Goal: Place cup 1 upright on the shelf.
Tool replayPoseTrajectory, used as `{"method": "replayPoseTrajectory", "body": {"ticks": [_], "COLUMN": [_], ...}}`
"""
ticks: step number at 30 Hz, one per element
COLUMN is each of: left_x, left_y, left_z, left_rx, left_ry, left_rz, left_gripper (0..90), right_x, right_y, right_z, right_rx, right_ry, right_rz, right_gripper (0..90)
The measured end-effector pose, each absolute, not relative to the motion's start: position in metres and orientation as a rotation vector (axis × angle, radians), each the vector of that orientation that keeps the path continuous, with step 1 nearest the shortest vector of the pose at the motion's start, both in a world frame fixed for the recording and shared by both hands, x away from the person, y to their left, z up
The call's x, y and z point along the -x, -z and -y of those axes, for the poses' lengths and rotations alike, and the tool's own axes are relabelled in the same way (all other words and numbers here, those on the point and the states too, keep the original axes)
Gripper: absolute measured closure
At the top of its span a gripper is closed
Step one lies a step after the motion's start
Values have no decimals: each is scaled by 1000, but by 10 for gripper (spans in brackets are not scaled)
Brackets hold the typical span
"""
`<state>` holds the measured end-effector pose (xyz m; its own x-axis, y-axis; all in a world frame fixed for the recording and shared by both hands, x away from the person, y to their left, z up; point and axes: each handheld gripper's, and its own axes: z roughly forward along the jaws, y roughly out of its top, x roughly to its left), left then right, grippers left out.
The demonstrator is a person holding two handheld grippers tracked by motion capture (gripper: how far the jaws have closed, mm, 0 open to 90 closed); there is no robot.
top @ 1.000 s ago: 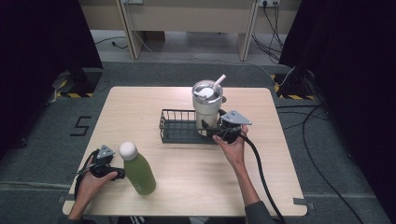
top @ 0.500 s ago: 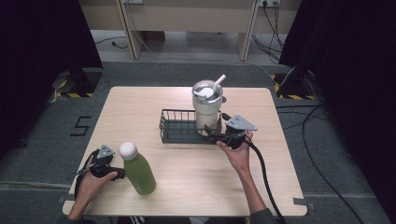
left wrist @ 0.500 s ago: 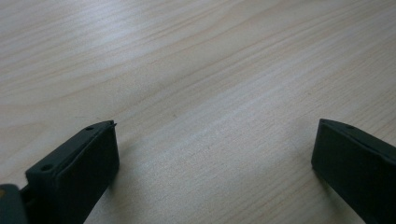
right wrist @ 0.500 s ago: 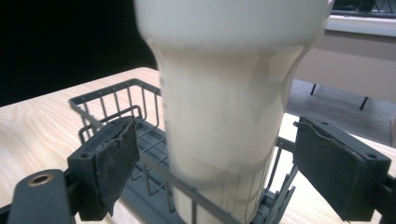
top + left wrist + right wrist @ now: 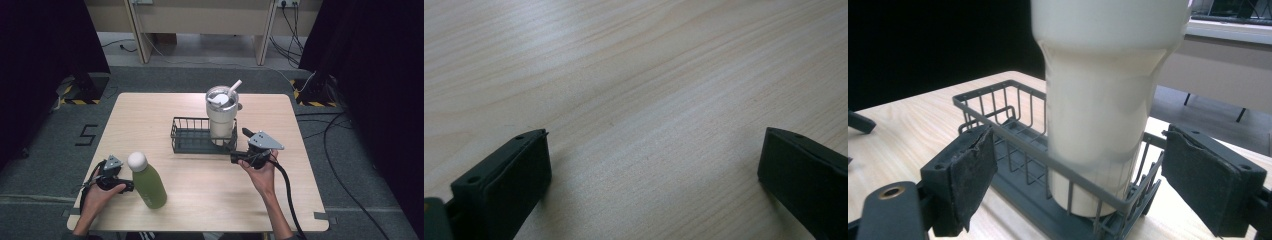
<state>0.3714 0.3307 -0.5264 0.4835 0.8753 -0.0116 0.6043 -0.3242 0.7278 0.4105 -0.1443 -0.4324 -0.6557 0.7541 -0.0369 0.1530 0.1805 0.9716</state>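
A cream tumbler [image 5: 221, 114] with a lid and straw stands upright in the right end of a dark wire basket [image 5: 190, 136] at the table's middle. My right gripper [image 5: 240, 147] sits just in front and to the right of the basket, open. In the right gripper view the tumbler [image 5: 1100, 115] and the basket [image 5: 1013, 130] rise close ahead, beyond the gripper [image 5: 1083, 175], whose jaws stand apart with nothing between them. A green bottle [image 5: 148, 182] with a white cap stands near the front left. My left gripper [image 5: 124, 179] rests beside the bottle, open over bare wood [image 5: 649, 100].
The wooden table [image 5: 305, 200] has free room at its front right and back left. Dark curtains flank the scene, and cables run over the floor at the right [image 5: 345, 150]. The right gripper's cable [image 5: 287, 200] trails off the near edge.
My right gripper has drawn back from the tumbler toward the near edge. The left gripper and the bottle have stayed put.
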Motion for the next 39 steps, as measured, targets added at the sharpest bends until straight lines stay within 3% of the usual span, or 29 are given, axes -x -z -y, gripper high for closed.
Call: {"method": "replayPoseTrajectory", "body": {"ticks": [39], "left_x": [-372], "left_y": [527], "left_z": [-331], "left_rx": [-2052], "left_ry": [-504], "left_rz": [-1214], "left_gripper": [0], "right_x": [-354], "right_y": [466], "right_z": [185], "right_rx": [-915], "right_ry": [-1412], "right_rz": [-2056], "right_gripper": [149]}}
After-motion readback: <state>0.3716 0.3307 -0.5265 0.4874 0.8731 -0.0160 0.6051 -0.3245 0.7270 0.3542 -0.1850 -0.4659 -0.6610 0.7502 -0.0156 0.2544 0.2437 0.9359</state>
